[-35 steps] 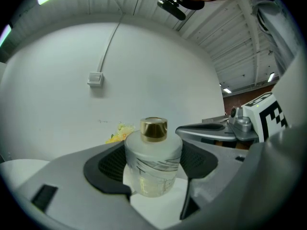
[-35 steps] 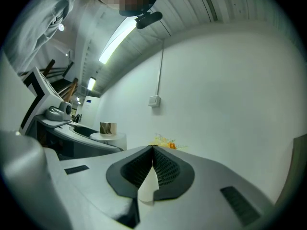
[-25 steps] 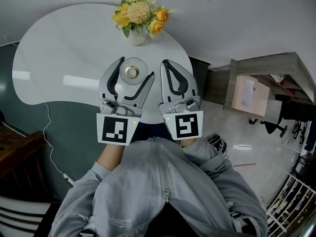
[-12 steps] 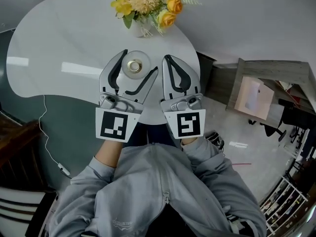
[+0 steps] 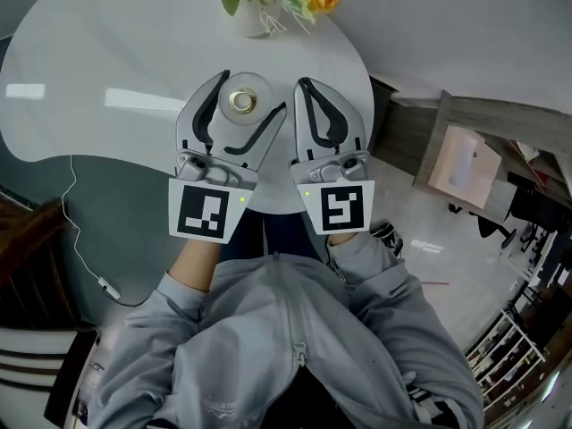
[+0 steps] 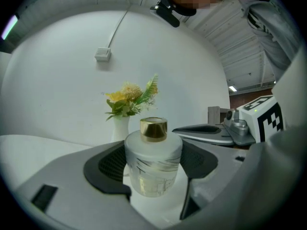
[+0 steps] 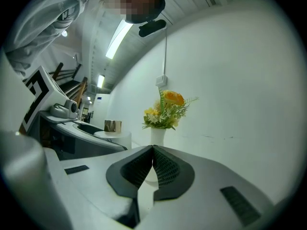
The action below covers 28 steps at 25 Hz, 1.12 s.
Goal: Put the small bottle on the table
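The small bottle is frosted glass with a gold cap. It sits between the pads of my left gripper, which is shut on its body over the white round table. Whether its base touches the tabletop I cannot tell. My right gripper is just to the right of it, shut with nothing between its pads. From the right gripper view the bottle's cap shows at the left.
A white vase of yellow and orange flowers stands on the table just beyond the grippers, also seen as the vase. The table's near edge lies under the gripper bodies. A wooden desk is on the right, and a white cable hangs on the left.
Both grippers have moved slightly forward over the table toward the vase. The bottle has stayed in the left gripper's hold, and the right gripper has stayed shut.
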Each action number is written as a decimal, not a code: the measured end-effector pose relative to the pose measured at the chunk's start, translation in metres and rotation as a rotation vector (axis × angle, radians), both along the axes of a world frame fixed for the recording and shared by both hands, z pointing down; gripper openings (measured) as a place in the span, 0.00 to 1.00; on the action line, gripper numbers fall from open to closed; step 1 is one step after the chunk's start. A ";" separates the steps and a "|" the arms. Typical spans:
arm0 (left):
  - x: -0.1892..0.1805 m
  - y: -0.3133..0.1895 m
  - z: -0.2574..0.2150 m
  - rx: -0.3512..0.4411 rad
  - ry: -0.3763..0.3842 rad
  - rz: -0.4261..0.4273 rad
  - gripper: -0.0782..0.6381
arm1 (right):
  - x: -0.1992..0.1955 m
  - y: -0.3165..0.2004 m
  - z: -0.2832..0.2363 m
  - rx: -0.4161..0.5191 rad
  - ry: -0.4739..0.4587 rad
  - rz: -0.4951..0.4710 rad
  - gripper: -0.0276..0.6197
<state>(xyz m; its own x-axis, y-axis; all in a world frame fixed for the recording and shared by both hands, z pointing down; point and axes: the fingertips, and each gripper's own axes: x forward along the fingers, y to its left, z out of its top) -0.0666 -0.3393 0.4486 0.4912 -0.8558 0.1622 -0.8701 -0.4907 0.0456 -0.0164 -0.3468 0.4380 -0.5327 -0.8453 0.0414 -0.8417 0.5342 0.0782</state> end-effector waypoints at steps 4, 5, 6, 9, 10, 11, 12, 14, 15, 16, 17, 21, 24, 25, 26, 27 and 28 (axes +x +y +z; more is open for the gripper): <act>-0.002 0.000 0.014 -0.002 -0.007 0.002 0.57 | -0.002 -0.001 0.017 -0.014 0.003 -0.003 0.08; -0.002 0.000 0.018 -0.004 -0.011 0.001 0.57 | -0.003 -0.001 0.021 -0.015 0.004 -0.004 0.08; -0.002 0.000 0.021 -0.006 -0.013 -0.001 0.57 | -0.003 -0.001 0.024 -0.017 0.004 -0.005 0.08; -0.004 -0.003 0.030 -0.011 -0.003 -0.014 0.57 | -0.004 -0.002 0.034 -0.027 0.009 -0.007 0.08; -0.004 -0.004 0.034 -0.012 -0.004 -0.015 0.57 | -0.004 -0.002 0.038 -0.030 0.012 -0.009 0.08; -0.004 -0.005 0.039 -0.014 -0.008 -0.014 0.57 | -0.004 -0.003 0.042 -0.034 0.016 -0.010 0.08; -0.004 -0.006 0.044 -0.018 -0.014 -0.013 0.57 | -0.004 -0.004 0.047 -0.038 0.020 -0.011 0.08; -0.004 -0.008 0.052 -0.025 -0.022 -0.013 0.57 | -0.003 -0.006 0.054 -0.044 0.023 -0.006 0.08; -0.005 -0.008 0.056 -0.029 -0.025 -0.013 0.57 | -0.003 -0.008 0.056 -0.047 0.022 -0.002 0.08; -0.005 -0.009 0.059 -0.032 -0.029 -0.011 0.57 | -0.002 -0.009 0.059 -0.051 0.021 0.002 0.08; -0.004 -0.009 0.063 -0.034 -0.036 -0.008 0.57 | -0.002 -0.010 0.062 -0.055 0.020 0.005 0.08; -0.002 -0.009 0.079 -0.052 -0.066 0.007 0.57 | -0.003 -0.013 0.072 -0.069 0.028 0.002 0.08; -0.003 -0.008 0.089 -0.085 -0.084 0.011 0.57 | -0.006 -0.013 0.076 -0.075 0.035 -0.005 0.08; -0.002 -0.006 0.092 -0.105 -0.090 0.014 0.57 | -0.007 -0.013 0.077 -0.078 0.037 -0.005 0.08; -0.002 -0.005 0.095 -0.120 -0.096 0.016 0.57 | -0.007 -0.012 0.078 -0.081 0.037 -0.005 0.08; -0.002 -0.005 0.097 -0.128 -0.101 0.019 0.57 | -0.008 -0.011 0.079 -0.083 0.036 -0.006 0.08; -0.001 -0.005 0.098 -0.133 -0.106 0.021 0.57 | -0.009 -0.011 0.080 -0.085 0.035 -0.007 0.08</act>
<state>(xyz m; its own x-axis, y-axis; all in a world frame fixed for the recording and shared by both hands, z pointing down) -0.0677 -0.3439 0.5470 0.4829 -0.8133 0.3247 -0.8632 -0.5045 0.0200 -0.0253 -0.3576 0.5175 -0.5358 -0.8341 0.1310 -0.8353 0.5463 0.0615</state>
